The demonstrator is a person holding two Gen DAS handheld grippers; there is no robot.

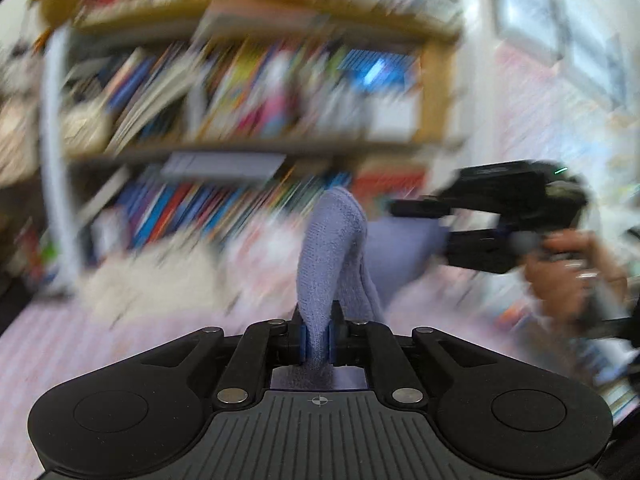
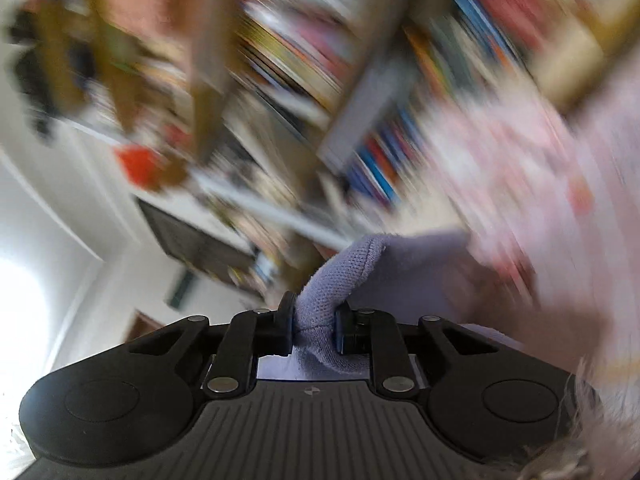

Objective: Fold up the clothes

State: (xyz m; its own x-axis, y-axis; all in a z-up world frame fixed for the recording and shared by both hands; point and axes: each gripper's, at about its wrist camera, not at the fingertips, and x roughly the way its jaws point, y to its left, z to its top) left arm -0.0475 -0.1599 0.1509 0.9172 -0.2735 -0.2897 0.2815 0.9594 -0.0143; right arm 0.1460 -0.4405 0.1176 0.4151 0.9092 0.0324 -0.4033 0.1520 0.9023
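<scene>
Left hand-held gripper point(image 1: 319, 336) pinched lavender knit garment point(image 1: 334, 248); right hand-held gripper point(image 2: 314, 330) clamped another bunch of it; bookshelf point(image 1: 248, 92) blurred ahead.

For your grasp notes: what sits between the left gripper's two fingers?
A bunched fold of the lavender knit garment, pinched in the left gripper; the left wrist view shows it.

the lavender garment point(image 1: 332, 256) is soft knitted cloth (finely ribbed), the left gripper point(image 1: 318, 338) matt black plastic.
</scene>
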